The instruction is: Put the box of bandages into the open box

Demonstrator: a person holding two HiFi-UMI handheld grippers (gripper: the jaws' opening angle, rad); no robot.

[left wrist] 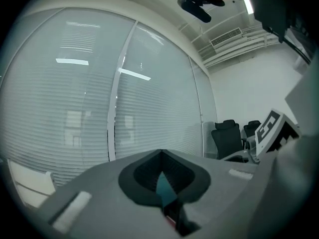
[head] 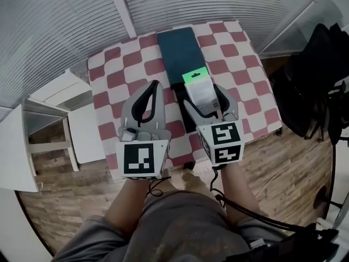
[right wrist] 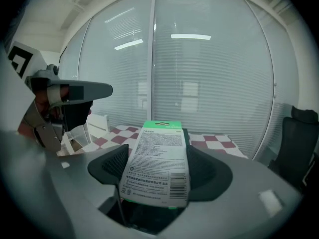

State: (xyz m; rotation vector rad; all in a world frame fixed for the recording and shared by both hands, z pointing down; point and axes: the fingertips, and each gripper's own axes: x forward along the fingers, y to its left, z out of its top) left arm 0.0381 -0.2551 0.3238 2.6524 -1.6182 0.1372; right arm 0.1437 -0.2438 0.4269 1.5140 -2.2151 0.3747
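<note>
The bandage box [head: 199, 89], white with a green top, is held flat between the jaws of my right gripper [head: 203, 94], just above the near end of the dark teal open box [head: 179, 51] in the middle of the checkered table [head: 240, 64]. In the right gripper view the bandage box [right wrist: 158, 163] shows its printed back, pinched between both black pads. My left gripper [head: 154, 86] hovers beside it on the left, over the cloth, jaws shut with nothing in them. In the left gripper view its tips [left wrist: 160, 153] meet, pointing at the blinds.
A white stool [head: 60, 91] and white furniture stand left of the table. A black bag or chair [head: 316, 86] sits at the right. Window blinds run behind the table's far edge. Wooden floor lies around. Dark office chairs [left wrist: 227, 138] stand far right.
</note>
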